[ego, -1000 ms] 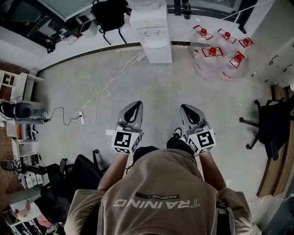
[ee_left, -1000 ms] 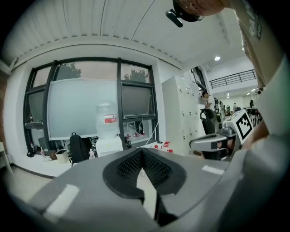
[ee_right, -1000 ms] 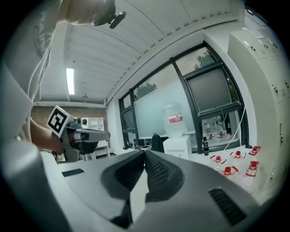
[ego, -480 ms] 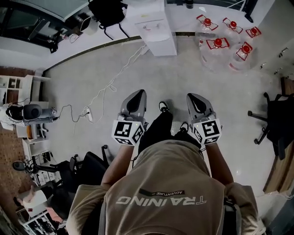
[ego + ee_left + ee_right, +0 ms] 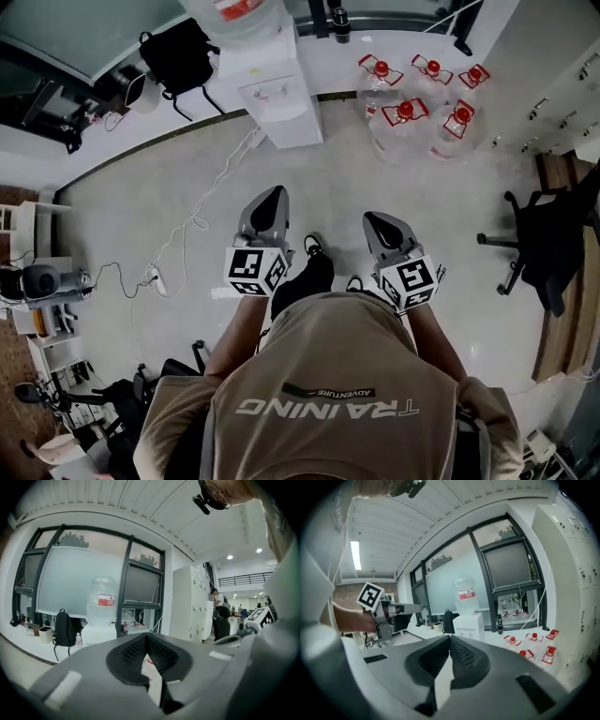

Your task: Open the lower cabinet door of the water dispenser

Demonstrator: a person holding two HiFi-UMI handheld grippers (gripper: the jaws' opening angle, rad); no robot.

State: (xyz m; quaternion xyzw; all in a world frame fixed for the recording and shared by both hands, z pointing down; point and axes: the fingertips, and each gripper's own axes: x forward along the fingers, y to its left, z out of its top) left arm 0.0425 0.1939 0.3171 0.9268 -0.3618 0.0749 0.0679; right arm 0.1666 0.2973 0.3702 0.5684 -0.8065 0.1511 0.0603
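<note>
Water dispenser (image 5: 272, 98) is standing upright at upper centre of the head view, one big bottle (image 5: 239, 11) sitting on top; its lower cabinet door (image 5: 292, 129) is facing down-frame toward the person; five red-capped jugs (image 5: 405, 117) are sitting to its right; two grippers are pointing up-frame, well apart from it; left gripper (image 5: 271, 197) is lying almost straight below the door, so likely nearer; right gripper (image 5: 377, 222) is sitting further right; both are keeping jaws together, gripping nothing.
</note>
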